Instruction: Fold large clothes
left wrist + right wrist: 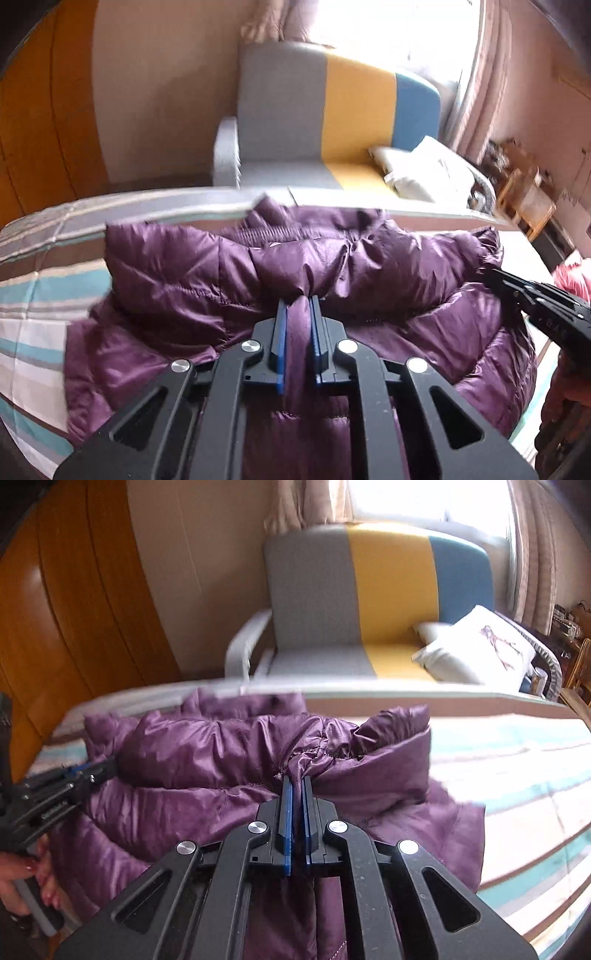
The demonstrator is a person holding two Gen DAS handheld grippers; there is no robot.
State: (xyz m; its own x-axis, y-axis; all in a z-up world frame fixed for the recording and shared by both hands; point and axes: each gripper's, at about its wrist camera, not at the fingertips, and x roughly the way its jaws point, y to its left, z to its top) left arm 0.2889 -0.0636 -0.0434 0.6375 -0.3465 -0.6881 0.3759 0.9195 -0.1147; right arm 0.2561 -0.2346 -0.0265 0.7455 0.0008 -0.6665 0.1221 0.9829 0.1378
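Left wrist view: we see our left gripper clamped on a pinch of the purple jacket, the cloth bunched between the blue pads. The jacket lies spread across the striped bed, its bulk ahead of and below the gripper, a puffed fold rising just past the fingertips. Our right gripper reaches in from the right edge, touching the jacket's far side. A grey, yellow and blue sofa stands beyond the bed.

Right wrist view: our right gripper is likewise closed on a gather of the jacket, the pads nearly together with thin fabric between them. The jacket lies ahead and to the left, its right edge resting on the bare stripes of the bed. Our left gripper enters from the left, its tips at the jacket; from here we cannot tell its grip. A white pillow sits on the sofa.

We judge the step to be a fold in progress, both grippers carrying one edge of the jacket over its body. The next move calls for bringing both pinches level, laying the edge down squarely, and only then releasing.
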